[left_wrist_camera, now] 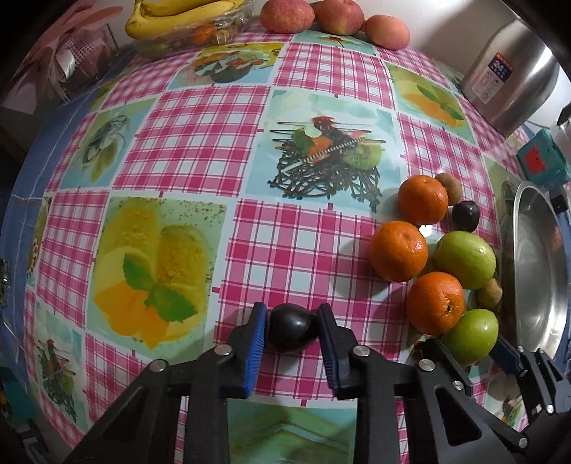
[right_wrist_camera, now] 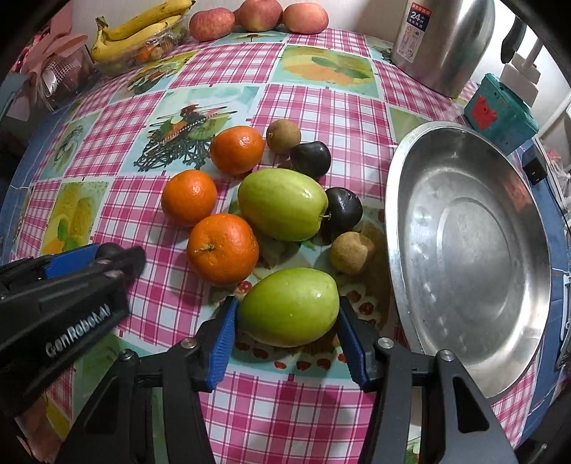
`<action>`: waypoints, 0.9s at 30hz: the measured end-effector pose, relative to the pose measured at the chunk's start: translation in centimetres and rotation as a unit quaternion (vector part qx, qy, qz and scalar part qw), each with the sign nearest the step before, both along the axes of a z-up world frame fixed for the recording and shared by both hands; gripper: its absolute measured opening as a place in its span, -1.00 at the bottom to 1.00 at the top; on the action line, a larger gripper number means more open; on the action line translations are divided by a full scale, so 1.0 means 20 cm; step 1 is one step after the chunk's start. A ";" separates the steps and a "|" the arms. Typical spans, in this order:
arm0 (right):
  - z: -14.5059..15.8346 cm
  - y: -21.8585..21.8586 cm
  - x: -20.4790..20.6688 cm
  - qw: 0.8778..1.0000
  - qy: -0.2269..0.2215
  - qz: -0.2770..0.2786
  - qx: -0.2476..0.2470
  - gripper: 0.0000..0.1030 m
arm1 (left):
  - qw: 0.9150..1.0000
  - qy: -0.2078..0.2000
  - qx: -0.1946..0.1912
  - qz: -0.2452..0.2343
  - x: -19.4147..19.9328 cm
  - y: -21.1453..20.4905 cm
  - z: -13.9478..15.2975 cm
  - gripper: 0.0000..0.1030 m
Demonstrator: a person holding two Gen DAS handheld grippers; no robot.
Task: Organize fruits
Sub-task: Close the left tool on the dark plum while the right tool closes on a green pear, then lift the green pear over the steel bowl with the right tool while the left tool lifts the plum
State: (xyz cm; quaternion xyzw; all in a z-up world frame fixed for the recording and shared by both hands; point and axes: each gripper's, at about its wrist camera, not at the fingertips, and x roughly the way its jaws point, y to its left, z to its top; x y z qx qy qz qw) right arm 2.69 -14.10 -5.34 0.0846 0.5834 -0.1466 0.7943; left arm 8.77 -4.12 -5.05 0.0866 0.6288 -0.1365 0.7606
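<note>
My left gripper (left_wrist_camera: 292, 321) is shut on a dark purple plum (left_wrist_camera: 291, 330) just above the checked tablecloth. My right gripper (right_wrist_camera: 287, 314) is shut on a green apple (right_wrist_camera: 288, 307) next to the fruit pile; it also shows at the lower right of the left wrist view (left_wrist_camera: 471, 335). The pile holds three oranges (right_wrist_camera: 223, 248), a second green apple (right_wrist_camera: 282, 203), two dark plums (right_wrist_camera: 342, 208) and small brown fruits (right_wrist_camera: 351, 253). A large steel plate (right_wrist_camera: 403, 200) lies to the right of the pile. The left gripper shows at the left of the right wrist view (right_wrist_camera: 117, 257).
Bananas in a clear container (right_wrist_camera: 139, 30) and three reddish apples (right_wrist_camera: 258, 14) sit at the table's far edge. A steel kettle (right_wrist_camera: 442, 43) and a teal box (right_wrist_camera: 499, 110) stand at the back right. A pink wrapped item (right_wrist_camera: 53, 71) is at the far left.
</note>
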 end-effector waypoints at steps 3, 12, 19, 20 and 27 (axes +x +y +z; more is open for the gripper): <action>0.00 0.01 0.01 1.000 -0.001 -0.001 0.000 0.08 | 1.000 0.000 0.000 -0.002 0.01 0.00 -0.01 -0.45; -0.01 0.01 0.01 1.000 -0.003 0.000 0.000 0.07 | 1.000 0.003 -0.008 0.007 0.00 0.00 -0.01 -0.45; -0.01 0.01 0.01 1.000 -0.001 -0.006 0.004 0.07 | 0.998 0.023 -0.051 0.033 0.03 0.06 0.01 -0.46; 0.00 0.00 0.01 1.000 -0.001 -0.008 0.005 0.07 | 0.998 0.020 -0.051 0.034 0.04 0.07 0.02 -0.46; 0.13 -0.03 -0.01 0.999 -0.033 -0.015 0.020 0.07 | 0.996 -0.017 -0.078 0.042 0.05 0.11 0.20 -0.46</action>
